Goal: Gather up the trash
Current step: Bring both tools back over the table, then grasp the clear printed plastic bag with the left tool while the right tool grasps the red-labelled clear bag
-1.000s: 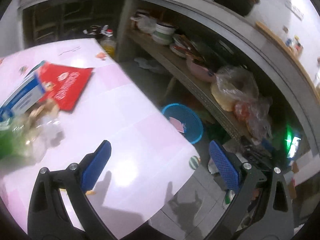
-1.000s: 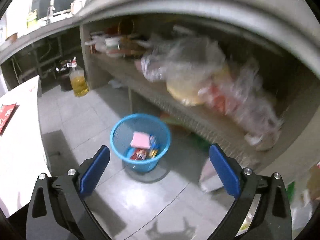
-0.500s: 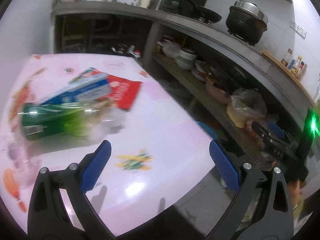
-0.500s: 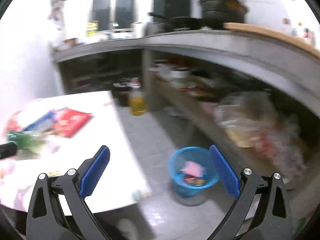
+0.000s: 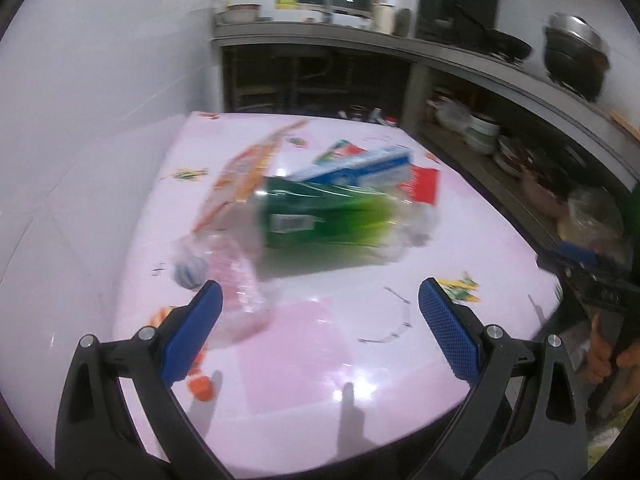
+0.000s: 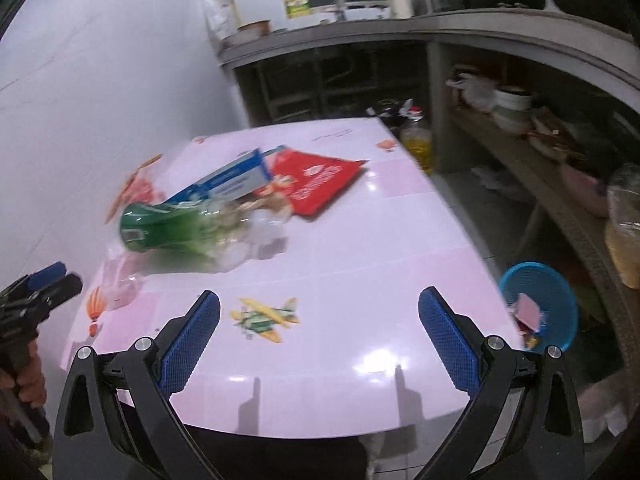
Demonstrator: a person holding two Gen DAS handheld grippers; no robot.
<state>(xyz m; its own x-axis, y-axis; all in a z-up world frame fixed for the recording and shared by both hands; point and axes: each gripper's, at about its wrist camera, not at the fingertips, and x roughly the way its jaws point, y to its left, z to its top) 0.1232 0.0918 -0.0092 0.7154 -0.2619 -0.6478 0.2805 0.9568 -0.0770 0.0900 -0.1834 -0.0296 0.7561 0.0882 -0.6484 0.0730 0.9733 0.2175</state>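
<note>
Trash lies on a pink table (image 5: 360, 364) (image 6: 360, 280): a green-labelled plastic bottle (image 5: 328, 216) (image 6: 172, 228), a blue and white box (image 5: 360, 168) (image 6: 232, 180), a red packet (image 5: 424, 184) (image 6: 320, 184), an orange wrapper (image 5: 244, 168) and a crumpled clear bottle (image 5: 236, 280). My left gripper (image 5: 316, 328) hovers open over the near table edge, short of the clear bottle. The right gripper (image 6: 318, 336) is open above the near edge too, empty. A blue waste basket (image 6: 548, 304) stands on the floor to the right, with scraps inside.
A white wall (image 5: 80, 120) borders the table's left side. Grey shelves (image 6: 540, 168) with bowls and bags run along the right, under a counter with pots (image 5: 576, 56). An oil bottle (image 6: 416, 140) stands on the floor behind the table.
Both views have swung left from the shelves and basket toward the table. The trash pile now sits ahead of both open grippers; nothing was taken hold of.
</note>
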